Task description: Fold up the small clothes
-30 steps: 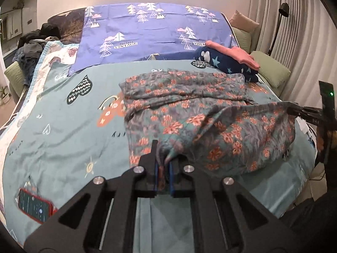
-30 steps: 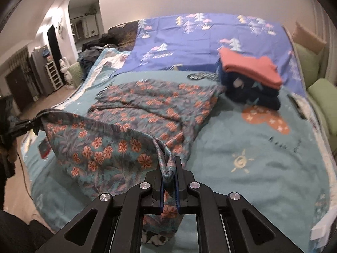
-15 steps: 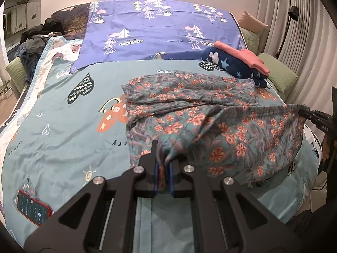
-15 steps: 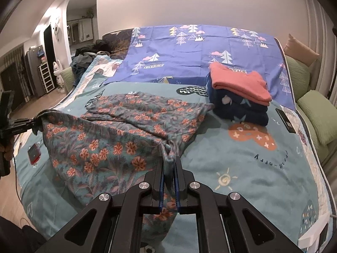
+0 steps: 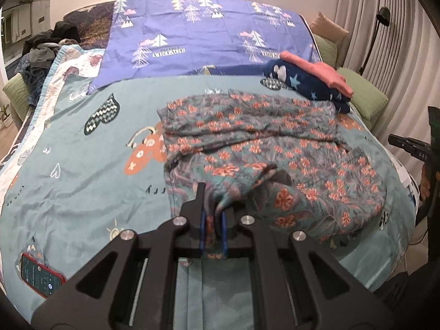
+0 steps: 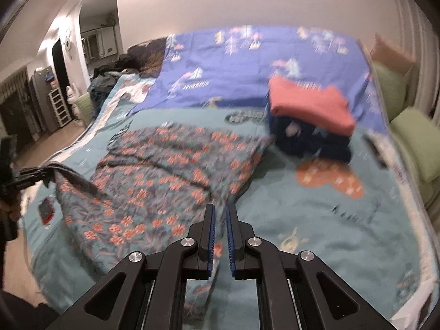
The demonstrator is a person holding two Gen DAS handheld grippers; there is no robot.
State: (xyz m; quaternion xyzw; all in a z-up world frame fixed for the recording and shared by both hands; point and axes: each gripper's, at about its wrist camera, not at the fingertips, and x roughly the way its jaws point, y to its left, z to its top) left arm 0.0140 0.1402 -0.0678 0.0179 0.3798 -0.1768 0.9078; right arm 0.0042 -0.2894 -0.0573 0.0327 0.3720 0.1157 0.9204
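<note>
While the left wrist view looks down its own fingers, the left claw (image 5: 213, 220) is pinching a bunched corner of the floral garment (image 5: 275, 148), which lies half spread on the bed (image 5: 68, 178), its far edge just short of the folded stack (image 5: 310, 82) of navy and coral clothes. Left of the garment, near the bed's front edge, lies a red phone (image 5: 41, 277); right of the garment the other tool's tip shows, apart from the cloth. From the right wrist view (blurred throughout) the right claw (image 6: 220, 229) has its jaws opening, with nothing visible between the blue pads; the garment lies just left of them and partly beneath them, draping over the bed's front edge. At that view's left edge the left claw holds its corner lifted off the bed. My judgement is that the one-sided hold is the risk: with the right corner free, any further pull from the left could drag the garment askew and spoil the fold line, or slide the loose hem off the bed.
</note>
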